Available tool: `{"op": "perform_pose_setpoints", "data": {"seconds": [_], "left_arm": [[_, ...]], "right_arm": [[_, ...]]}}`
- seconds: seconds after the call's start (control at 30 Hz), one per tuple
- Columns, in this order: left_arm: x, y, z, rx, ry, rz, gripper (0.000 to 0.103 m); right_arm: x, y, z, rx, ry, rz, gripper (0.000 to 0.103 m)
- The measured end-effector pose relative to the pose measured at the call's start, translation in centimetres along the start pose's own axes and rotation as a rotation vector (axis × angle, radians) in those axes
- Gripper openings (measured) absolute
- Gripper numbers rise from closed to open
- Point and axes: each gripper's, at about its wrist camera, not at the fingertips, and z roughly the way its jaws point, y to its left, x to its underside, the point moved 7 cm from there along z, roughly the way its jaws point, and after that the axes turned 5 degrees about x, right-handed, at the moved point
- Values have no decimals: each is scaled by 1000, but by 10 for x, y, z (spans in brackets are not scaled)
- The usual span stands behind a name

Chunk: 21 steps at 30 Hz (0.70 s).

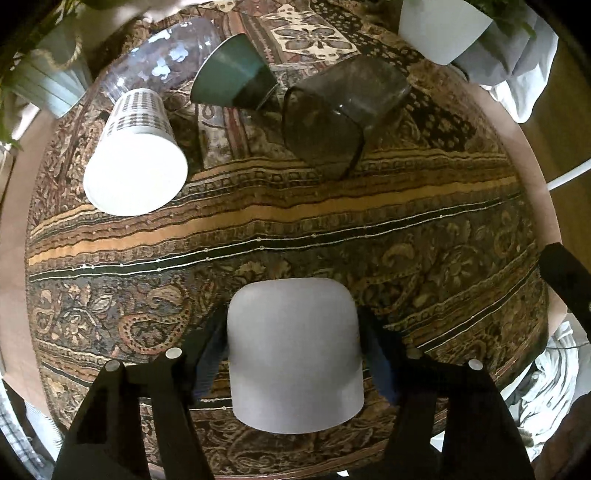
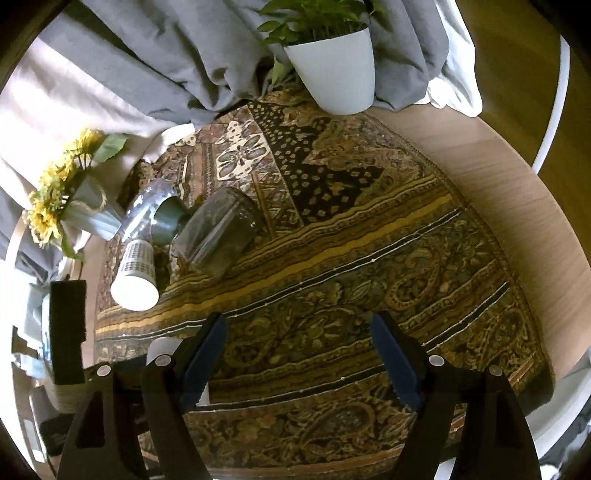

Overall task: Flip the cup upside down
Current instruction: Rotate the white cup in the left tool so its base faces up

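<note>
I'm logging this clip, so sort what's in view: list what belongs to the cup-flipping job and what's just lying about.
Job:
- white cup, between the left gripper fingers
- right gripper, open, holding nothing

Lying about:
- patterned white cup
- green cup
- smoky glass
- clear glass
- white plant pot
- sunflower vase
- patterned cloth

In the left wrist view the grey cup [image 1: 295, 354] covers the inner faces of the left gripper [image 1: 293, 360] fingers [image 1: 208, 354], so contact cannot be confirmed. In the right wrist view that cup [image 2: 162, 347] shows only as a pale sliver behind the right gripper [image 2: 297, 354] finger [image 2: 203, 354]. The clear cup [image 1: 162, 55] is partly hidden behind 2 others, and the white planter [image 1: 439, 29] is cut by the frame's top.
</note>
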Motion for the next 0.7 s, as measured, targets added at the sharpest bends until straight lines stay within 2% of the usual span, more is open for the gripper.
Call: {"op": "perform_pose_setpoints", "data": {"seconds": [0.17,0.6,0.7], "left_arm": [[-3,2,-10,10,-48,-24,67],[-55,15,-31,14,-334,18,67],[-64,16,-32,6,-423,20,67]], "right_arm": [[-3,4,3,-6,0,-19,80],[-25,15,-3,27,-101,-70,81],[-26,17,-4,44,-130,-87,81]]}}
